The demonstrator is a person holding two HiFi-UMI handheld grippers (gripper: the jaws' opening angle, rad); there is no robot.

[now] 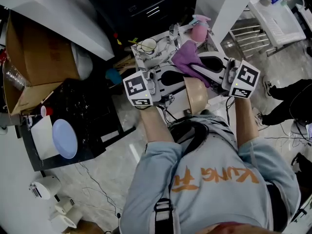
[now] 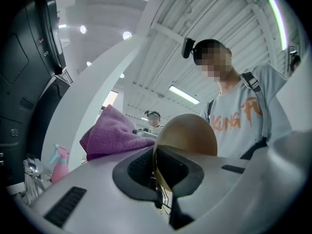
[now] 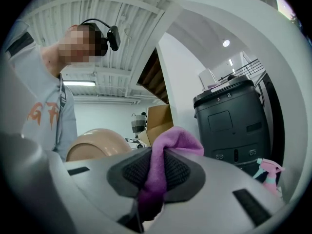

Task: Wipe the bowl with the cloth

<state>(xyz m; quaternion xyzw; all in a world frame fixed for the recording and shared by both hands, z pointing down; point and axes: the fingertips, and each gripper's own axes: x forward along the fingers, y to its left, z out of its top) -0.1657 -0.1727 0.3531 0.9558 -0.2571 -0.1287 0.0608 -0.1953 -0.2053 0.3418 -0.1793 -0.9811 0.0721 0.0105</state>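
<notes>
Bowl (image 2: 187, 135) rim clamped in our left tool (image 2: 157, 172), cloth (image 3: 175, 140) pinched in our right tool (image 3: 151, 174), we should press the cloth firmly along the inner wall.

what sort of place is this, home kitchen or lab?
Most likely a lab or workshop space, not a home: loose cables across the floor, an open cardboard box, a wire rack.

Cluttered tabletop (image 1: 165, 50) blocks ahead; cardboard box (image 1: 46, 57) crowds left.
</notes>
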